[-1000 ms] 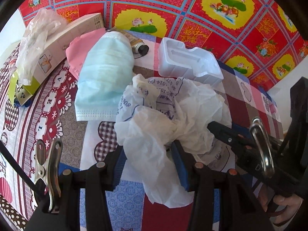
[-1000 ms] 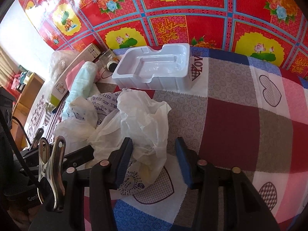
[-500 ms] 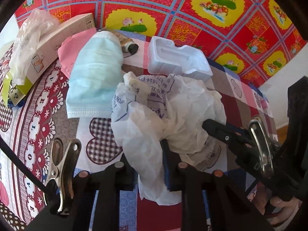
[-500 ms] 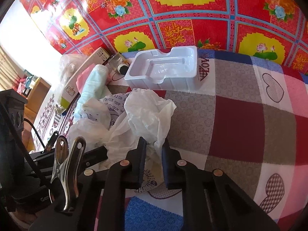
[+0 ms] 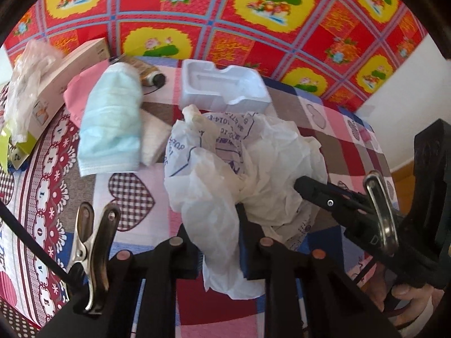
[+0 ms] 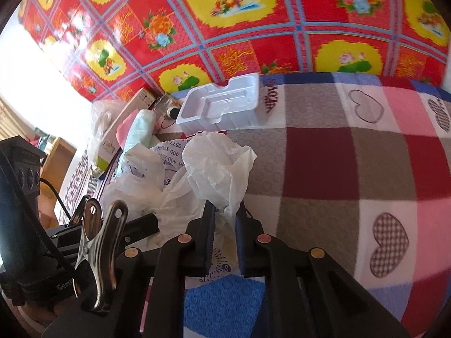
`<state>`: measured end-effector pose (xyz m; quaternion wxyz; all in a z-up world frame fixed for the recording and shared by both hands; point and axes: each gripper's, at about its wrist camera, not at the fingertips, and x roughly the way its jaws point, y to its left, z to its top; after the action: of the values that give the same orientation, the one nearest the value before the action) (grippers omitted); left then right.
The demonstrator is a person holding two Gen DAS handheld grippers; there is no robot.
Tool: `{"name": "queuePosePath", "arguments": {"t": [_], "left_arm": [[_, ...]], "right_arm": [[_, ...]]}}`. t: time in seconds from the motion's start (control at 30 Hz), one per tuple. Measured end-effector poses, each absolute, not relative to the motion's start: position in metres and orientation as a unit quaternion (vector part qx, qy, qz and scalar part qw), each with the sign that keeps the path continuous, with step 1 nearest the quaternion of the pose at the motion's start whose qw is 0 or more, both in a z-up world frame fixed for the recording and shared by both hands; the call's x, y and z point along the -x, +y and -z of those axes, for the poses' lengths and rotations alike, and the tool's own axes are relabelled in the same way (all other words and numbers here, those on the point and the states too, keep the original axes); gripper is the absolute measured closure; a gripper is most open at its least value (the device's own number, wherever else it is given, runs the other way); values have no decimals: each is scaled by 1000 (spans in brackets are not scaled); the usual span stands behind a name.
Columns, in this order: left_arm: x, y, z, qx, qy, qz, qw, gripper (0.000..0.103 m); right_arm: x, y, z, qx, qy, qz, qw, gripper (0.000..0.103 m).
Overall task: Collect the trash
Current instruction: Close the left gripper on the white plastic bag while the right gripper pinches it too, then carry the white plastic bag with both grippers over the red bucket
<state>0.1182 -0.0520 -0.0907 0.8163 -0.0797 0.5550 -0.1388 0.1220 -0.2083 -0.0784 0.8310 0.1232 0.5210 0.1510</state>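
A crumpled white plastic bag (image 5: 248,174) with blue printed lettering lies bunched on the patchwork cloth (image 6: 324,166) of the table, its folds heaped up and a loose flap hanging toward the camera. In the left wrist view it fills the middle of the picture; in the right wrist view it sits at about 9 o'clock from centre.

The left tongs (image 5: 220,242) are nearly closed and pinch the bag's lower flap between their black pads, the plastic bulging out above and spilling below the grip. The right tongs (image 6: 225,225) are drawn almost fully together on another thin fold of the same bag, which rises in a puff just above the pads. Both sets of jaws have just been closing, with the bag between them. In the left wrist view the right tongs reach in from 3 o'clock, with part of a hand (image 5: 408,295) below them.

Behind the bag, at 12 o'clock in the left wrist view, stands a white moulded tray (image 5: 222,87). At 10 o'clock lies a pale blue face mask (image 5: 112,124) over a pink piece (image 5: 76,95), with a dark tube (image 5: 146,73) just behind, and further left a cardboard box (image 5: 56,84) with a clear bag (image 5: 25,84) draped on it. A red and yellow flowered sheet (image 5: 253,28) covers the background.
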Motion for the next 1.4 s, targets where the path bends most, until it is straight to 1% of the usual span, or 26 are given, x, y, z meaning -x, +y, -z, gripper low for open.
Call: {"name": "queuePosePath", "arguments": {"t": [0.53,1.4], "left_arm": [[-95,-115,66,33,540,190,820,83],[1,-272,18,-38,504,273,819,83]], "right_arm": [[-72,-264,58,-164,489,-103,851,89],[55,-404,17,-215,421,-27,881,89]]}}
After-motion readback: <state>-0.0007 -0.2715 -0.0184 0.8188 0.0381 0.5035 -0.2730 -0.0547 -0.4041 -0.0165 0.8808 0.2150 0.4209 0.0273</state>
